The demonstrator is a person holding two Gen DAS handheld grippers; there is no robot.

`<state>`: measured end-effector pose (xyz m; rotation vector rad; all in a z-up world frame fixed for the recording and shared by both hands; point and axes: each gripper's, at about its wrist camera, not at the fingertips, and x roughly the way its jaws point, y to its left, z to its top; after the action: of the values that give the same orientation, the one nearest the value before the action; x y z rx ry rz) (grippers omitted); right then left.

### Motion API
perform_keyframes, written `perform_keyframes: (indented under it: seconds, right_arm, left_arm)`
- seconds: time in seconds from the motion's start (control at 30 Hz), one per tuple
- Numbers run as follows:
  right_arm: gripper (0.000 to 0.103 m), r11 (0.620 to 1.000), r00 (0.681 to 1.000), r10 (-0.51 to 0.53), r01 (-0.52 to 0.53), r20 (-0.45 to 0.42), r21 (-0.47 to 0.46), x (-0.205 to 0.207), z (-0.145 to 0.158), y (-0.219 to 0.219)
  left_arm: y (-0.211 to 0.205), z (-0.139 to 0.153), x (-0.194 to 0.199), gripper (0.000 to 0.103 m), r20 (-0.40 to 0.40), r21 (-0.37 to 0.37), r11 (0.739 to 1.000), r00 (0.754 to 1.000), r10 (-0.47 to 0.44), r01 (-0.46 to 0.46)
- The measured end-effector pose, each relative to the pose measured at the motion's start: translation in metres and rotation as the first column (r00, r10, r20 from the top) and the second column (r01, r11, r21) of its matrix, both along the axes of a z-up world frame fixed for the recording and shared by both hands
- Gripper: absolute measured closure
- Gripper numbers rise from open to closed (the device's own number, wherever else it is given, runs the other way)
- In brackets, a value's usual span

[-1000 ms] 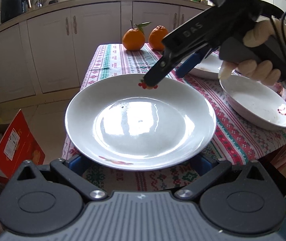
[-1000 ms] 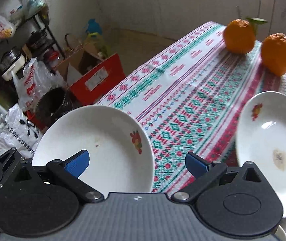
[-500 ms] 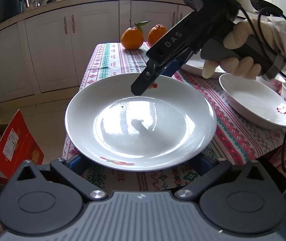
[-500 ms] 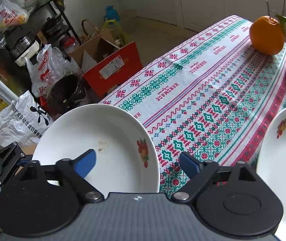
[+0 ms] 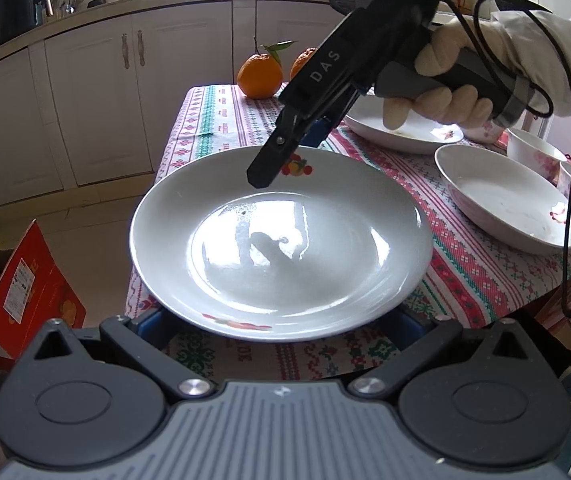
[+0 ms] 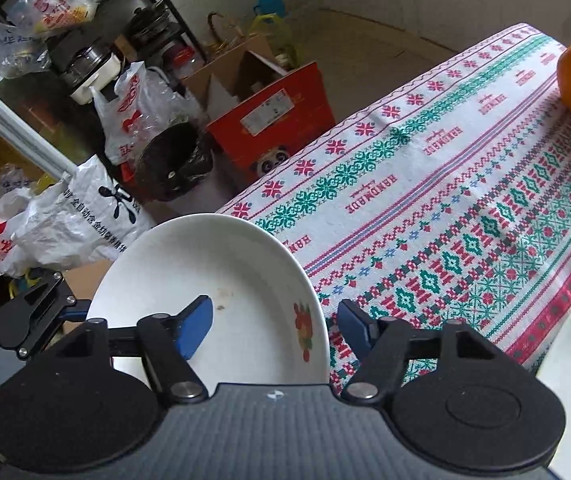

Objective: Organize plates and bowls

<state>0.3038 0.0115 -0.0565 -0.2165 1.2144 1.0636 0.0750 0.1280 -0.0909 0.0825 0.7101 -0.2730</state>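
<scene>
A white plate with fruit prints point(image 5: 281, 240) sits at the near left corner of the table, its edge out past the table. My left gripper point(image 5: 281, 320) is open, its blue fingers under the plate's near rim on both sides. My right gripper point(image 6: 273, 328) is open and straddles the plate's far rim point(image 6: 221, 292): one blue finger point(image 6: 195, 330) over the plate, the other point(image 6: 355, 330) outside it. In the left wrist view the right gripper point(image 5: 281, 160) hangs over the far rim. Two more white plates point(image 5: 509, 200) point(image 5: 401, 128) lie to the right.
Two oranges point(image 5: 259, 76) stand at the table's far end. Small floral bowls point(image 5: 537, 156) sit at the right edge. The patterned tablecloth point(image 6: 465, 208) covers the table. A red box point(image 6: 273, 116), bags and a black bin point(image 6: 173, 160) crowd the floor to the left.
My right gripper has moved down and in over the plate's far rim, now with one finger each side of it. The left gripper and the plate have stayed put.
</scene>
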Motion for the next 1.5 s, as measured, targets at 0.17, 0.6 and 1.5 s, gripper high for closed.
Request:
perform_keyframes:
  seconds: [0.17, 0.6, 1.5]
  right_arm:
    - [0.031, 0.999, 0.998, 0.046, -0.046, -0.047, 0.007, -0.001, 0.001, -0.002]
    - [0.031, 0.997, 0.992, 0.078, -0.076, -0.100, 0.021, 0.001, 0.000, -0.008]
    - [0.031, 0.998, 0.999, -0.041, 0.042, -0.021, 0.042, 0.054, 0.011, -0.027]
  left_arm:
    - [-0.001, 0.001, 0.001, 0.000, -0.009, 0.010, 1.000, 1.000, 0.010, -0.010]
    - [0.004, 0.003, -0.001, 0.001, -0.006, 0.012, 1.000, 1.000, -0.026, 0.026]
    - [0.002, 0.008, 0.078, 0.001, -0.044, 0.014, 0.995, 0.994, -0.100, 0.101]
